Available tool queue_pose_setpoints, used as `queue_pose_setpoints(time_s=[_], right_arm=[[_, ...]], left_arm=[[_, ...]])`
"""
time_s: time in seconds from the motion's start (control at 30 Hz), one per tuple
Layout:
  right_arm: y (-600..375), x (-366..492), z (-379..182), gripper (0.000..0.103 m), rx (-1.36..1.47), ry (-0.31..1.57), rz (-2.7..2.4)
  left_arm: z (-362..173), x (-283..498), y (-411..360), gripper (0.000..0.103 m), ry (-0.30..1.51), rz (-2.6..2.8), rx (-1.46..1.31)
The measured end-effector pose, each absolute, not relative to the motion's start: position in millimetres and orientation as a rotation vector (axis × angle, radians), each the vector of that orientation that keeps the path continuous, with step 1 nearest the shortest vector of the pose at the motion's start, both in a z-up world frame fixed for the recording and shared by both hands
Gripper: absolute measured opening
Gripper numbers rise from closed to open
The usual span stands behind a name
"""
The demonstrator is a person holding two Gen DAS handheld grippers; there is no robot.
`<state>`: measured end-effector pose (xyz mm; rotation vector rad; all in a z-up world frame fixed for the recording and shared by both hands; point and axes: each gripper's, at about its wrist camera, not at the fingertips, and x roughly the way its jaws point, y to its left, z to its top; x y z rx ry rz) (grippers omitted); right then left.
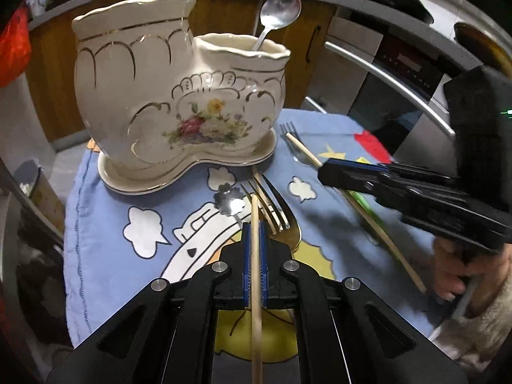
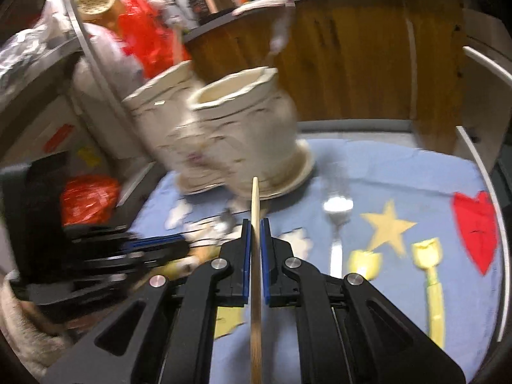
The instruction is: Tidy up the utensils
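A glossy glazed ceramic holder (image 1: pixel 179 96) with gilt lines is seen on a matt printed cloth (image 1: pixel 105 224). Shiny metal is shown by the spoon (image 1: pixel 278 12) and fork (image 1: pixel 272 201). Pale, smooth wood is shown by each chopstick (image 1: pixel 255 256). Matt black plastic forms the grippers (image 1: pixel 254 233).

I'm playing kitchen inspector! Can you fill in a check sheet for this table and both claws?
Surface: blue cartoon cloth covers the table.
Job's things: ceramic holder on its saucer, spoon in the short compartment; two forks on the cloth.
Clutter: nothing seen on the cloth.
Claws: left claw shut on a chopstick; right claw shut on another chopstick.
Cables: nothing seen.
Surroundings: oven, wooden cabinets, red bag.
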<state>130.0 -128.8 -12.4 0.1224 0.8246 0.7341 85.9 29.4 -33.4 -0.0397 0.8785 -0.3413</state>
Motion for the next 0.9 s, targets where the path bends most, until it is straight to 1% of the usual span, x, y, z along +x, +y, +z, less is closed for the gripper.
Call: queue_pose_setpoints(time_s=[0.13,0.3,0.6,0.9], right_arm=[[-113.7,115.1,-11.5,0.006,0.074,0.845,0.819],[-105.5,114.4,-25.1,0.006,0.017,0.907,0.781],[-96.2,117.3,-32.5,0.006,-0.036,0.918,0.724],[-102.2,129.0,-40.2,0.006,0.010,0.945,0.693]], left_arm=[[-34.0,87.3,25.4,0.006,0.871,-0.324,-0.010],[-33.9,86.6,23.8,0.006,0.866,-0.325,-0.006],[-42.2,86.3,8.3,0.006,0.895,-0.336,0.028],[-45.8,83.1,8.2,0.006,0.916,-0.361,0.024]])
